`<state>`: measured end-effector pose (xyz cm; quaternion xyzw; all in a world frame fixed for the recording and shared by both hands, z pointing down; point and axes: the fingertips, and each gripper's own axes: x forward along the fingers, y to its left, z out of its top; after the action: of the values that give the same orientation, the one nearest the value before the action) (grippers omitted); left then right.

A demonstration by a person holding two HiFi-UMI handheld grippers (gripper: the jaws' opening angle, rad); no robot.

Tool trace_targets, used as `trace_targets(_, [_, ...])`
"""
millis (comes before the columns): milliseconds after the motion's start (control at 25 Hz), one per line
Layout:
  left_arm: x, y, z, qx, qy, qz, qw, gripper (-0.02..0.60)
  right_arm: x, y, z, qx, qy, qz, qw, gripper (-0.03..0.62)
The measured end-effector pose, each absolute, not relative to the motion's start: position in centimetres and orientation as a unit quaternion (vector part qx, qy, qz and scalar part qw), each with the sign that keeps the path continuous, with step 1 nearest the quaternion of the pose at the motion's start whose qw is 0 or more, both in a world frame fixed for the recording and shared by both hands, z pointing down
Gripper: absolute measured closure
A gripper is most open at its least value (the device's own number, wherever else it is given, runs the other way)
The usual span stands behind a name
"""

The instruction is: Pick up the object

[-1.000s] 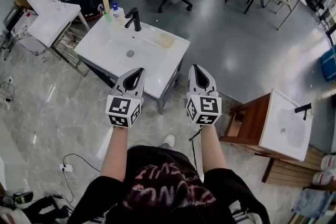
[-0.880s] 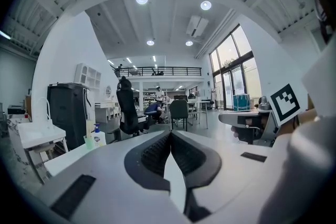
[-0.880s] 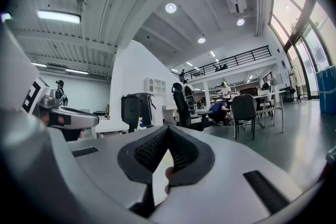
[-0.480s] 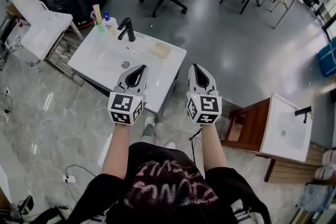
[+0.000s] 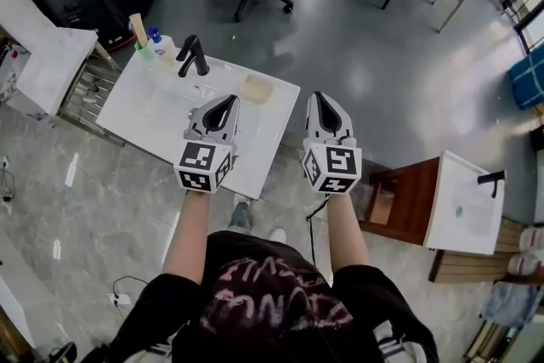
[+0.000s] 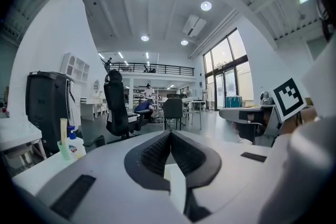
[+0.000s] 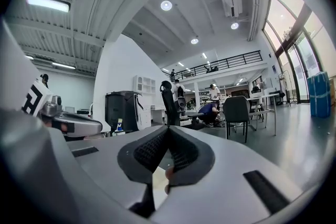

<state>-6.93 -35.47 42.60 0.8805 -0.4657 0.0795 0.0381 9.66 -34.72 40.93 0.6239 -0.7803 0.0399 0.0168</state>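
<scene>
1. Left of the faucet (image 5: 191, 55), at the back of the white counter (image 5: 140, 110), stand a green cup holding a stick (image 5: 138, 36) and a blue-capped bottle (image 5: 158, 42). I don't take either for my target.
2. My left gripper (image 5: 229, 100) has its jaws pressed together on nothing. It hangs over the counter, nearer me than the faucet and a little to its right.
3. The task names no object. My guess is the flat beige pad (image 5: 257, 88) lying on the counter right of the faucet, near the counter's right edge.
4. My right gripper (image 5: 318, 97), likewise closed and empty, sits further right of the faucet, past the counter's edge and over the floor.
5. The pad lies just ahead and right of the left gripper's tip, so that hand is nearer. The pad looks near-square, so I'd judge no long axis matters. The jaws must open before descending.
</scene>
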Motion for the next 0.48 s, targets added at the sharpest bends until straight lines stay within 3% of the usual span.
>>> trace_targets(480, [-6.5,-41.7,44.5,0.891,-0.443,0.089,0.044,0.565,8.9,-40.5,41.5,0.633,-0.773,0.042,0.016,0.579])
